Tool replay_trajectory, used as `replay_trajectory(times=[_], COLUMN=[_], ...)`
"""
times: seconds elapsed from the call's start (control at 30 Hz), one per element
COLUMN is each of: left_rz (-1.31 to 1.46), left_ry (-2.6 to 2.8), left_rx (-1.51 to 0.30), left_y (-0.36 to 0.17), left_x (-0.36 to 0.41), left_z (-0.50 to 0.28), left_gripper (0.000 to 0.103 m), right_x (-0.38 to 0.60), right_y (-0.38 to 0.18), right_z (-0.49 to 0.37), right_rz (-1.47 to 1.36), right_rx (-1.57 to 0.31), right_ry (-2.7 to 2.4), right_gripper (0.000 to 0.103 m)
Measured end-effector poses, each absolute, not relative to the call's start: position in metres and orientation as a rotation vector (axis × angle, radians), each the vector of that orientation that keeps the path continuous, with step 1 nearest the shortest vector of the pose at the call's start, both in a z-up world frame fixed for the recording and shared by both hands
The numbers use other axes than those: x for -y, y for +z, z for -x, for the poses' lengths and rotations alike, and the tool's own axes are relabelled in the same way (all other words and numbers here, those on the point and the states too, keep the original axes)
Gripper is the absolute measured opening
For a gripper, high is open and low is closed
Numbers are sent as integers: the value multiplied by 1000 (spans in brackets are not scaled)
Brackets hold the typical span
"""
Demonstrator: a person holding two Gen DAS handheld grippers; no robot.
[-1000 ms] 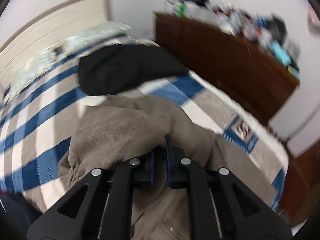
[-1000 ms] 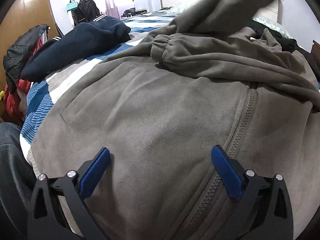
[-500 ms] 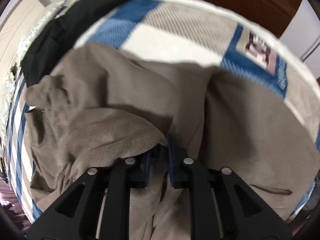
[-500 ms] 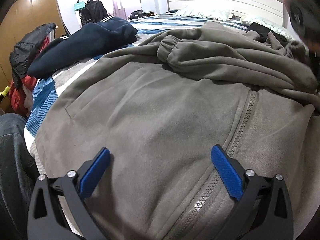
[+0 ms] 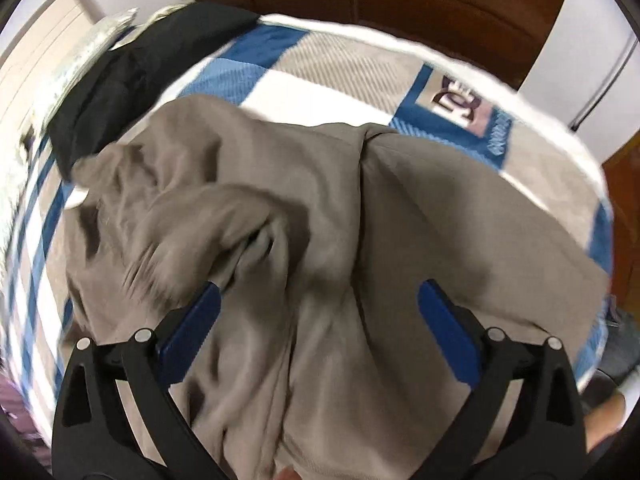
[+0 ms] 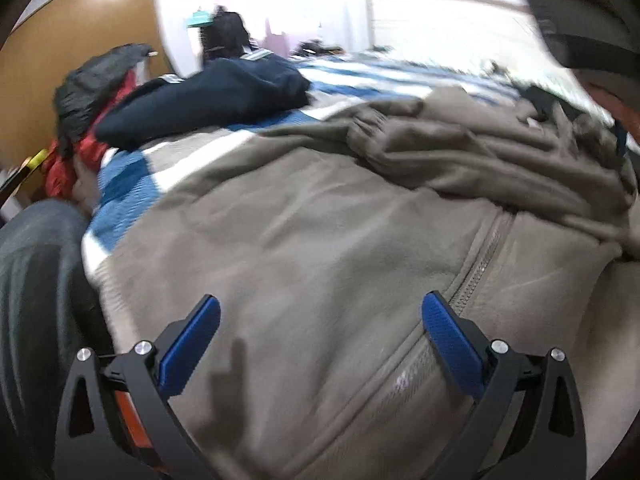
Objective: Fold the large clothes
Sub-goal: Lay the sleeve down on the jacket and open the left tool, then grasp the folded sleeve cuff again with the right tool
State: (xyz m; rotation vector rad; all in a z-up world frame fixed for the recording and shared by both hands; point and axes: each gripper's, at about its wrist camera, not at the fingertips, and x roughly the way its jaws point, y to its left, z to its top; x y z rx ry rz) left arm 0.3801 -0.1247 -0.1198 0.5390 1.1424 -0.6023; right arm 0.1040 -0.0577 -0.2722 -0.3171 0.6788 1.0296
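Note:
A large grey-brown zip-up fleece jacket [image 5: 400, 216] lies spread on a blue, white and grey checked bedspread [image 5: 320, 76]. One sleeve [image 5: 192, 224] is folded across its chest, cuff near the left blue pad. My left gripper [image 5: 318, 308] points steeply down over the jacket, its jaws opening wide, and the pads press on nothing. In the right wrist view the jacket [image 6: 320, 248] fills the foreground with its zipper [image 6: 476, 268] running up the middle and the sleeve [image 6: 460, 152] across it. My right gripper [image 6: 320, 316] hovers open just above the hem.
A black garment [image 5: 132, 68] lies by the pillows near the headboard. A dark navy garment [image 6: 216, 96] lies on the bed's left part, with a red and black pile [image 6: 84, 120] beside the bed. A brown wooden cabinet [image 5: 400, 4] stands beyond the bed. A person's jeans [image 6: 36, 300] show at the left edge.
My left gripper carried the sleeve down across the jacket, then its jaws sprang wide and let it go. The right gripper stayed open and shifted slightly over the hem.

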Motion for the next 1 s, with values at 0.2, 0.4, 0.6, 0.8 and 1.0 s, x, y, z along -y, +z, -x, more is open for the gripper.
replay_trajectory(times=[0.2, 0.4, 0.6, 0.8, 1.0], left_rz=[-308, -201, -107, 0, 54], left_ry=[-534, -433, -454, -484, -551], left_rx=[-1105, -1053, -1020, -973, -1020], left_y=[-97, -120, -164, -188, -208], left_x=[35, -48, -71, -69, -69], left_z=[-330, -249, -198, -204, -238], left_gripper=[97, 97, 97, 97, 97], right_x=[97, 149, 146, 105, 78], right_y=[-238, -188, -153, -169, -200], right_z=[-91, -130, -223, -312, -389], right_rz=[304, 234, 346, 625, 752], right_rx=[-638, -581, -515, -546, -673], right_ry=[1041, 924, 672, 564, 542], right_gripper=[99, 99, 99, 99, 99])
